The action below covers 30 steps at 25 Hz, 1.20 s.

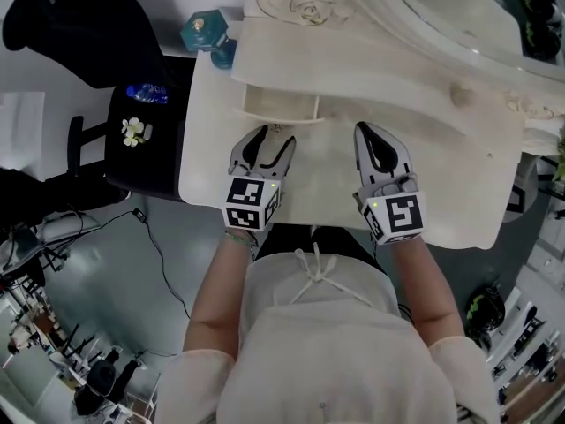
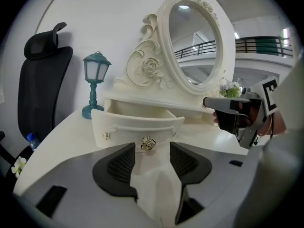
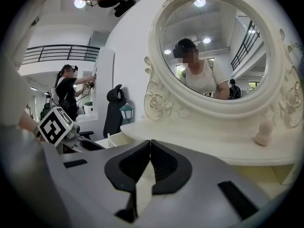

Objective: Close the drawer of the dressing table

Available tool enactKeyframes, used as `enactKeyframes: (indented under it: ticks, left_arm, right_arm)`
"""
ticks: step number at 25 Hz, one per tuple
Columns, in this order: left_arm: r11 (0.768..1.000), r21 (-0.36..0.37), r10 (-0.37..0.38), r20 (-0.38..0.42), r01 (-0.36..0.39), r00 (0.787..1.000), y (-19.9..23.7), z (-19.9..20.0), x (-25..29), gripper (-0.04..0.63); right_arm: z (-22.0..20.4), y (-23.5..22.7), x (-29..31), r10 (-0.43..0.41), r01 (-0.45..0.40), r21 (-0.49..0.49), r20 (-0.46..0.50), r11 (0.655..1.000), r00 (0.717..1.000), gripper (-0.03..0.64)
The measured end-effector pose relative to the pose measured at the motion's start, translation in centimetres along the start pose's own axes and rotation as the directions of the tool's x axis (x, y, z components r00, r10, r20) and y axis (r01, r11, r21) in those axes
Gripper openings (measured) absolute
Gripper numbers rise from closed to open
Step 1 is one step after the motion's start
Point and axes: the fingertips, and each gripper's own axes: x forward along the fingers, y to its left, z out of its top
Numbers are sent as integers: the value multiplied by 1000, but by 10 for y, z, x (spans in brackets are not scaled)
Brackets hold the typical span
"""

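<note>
Filling the head view, glossy cream table (image 1: pixel 353 162), carved oval mirror (image 2: pixel 197 42) at its back; black high-back chair (image 2: pixel 40 89) off its left end. Drawer (image 2: pixel 137 127) sits pulled out below the mirror shelf, left of centre, long axis across the table, curved front facing the person; only bare pale inner walls show. Teal lantern lamp (image 2: pixel 95 82) left of it. Left gripper (image 2: pixel 151 148) jaws apart, empty, near the drawer front; right gripper (image 3: pixel 150 144) jaws together, empty. Gold rose knob (image 2: pixel 148 143) mid-front
</note>
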Motion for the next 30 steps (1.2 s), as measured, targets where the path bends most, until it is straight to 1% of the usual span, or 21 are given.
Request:
enactKeyframes:
  ticks: [3,7,11,15,18,22,30]
  left_arm:
    - [1000,0,6,-8,-6,1000,3,-1,6,209]
    - [1000,-1,19,-7,-19,1000,7,2,8,111]
    - [1000,-5,18,-18,-18,1000,6,2,9,106]
    - [1000,13,14,-36,-14,999,6,3,11,104]
    - [1000,7,7,-37,-6,999,7,4,13,104]
    - [1000,8,6,-30,-6,1000,11,11,18,104]
    - [1000,10,-4,-43,4,999,19,25,34,104]
  right_arm:
    - [-7,-3,4,-8,8,6,-14,1000,1000,5]
    - [-11,-4,8,-14,14,23,-18,1000,1000,5]
    - [-11,-5,9,-19,19,32,-19,999,1000,5]
    - [-8,-6,12,-20,20,27,-18,999,1000,5]
    - [-7,-7,14,-25,26,28,-20,999,999,5]
    - [-5,-11,17,-33,34,28,-22,999,999,5]
    - [0,-22,21,-57,58,33,-15,998,998,5]
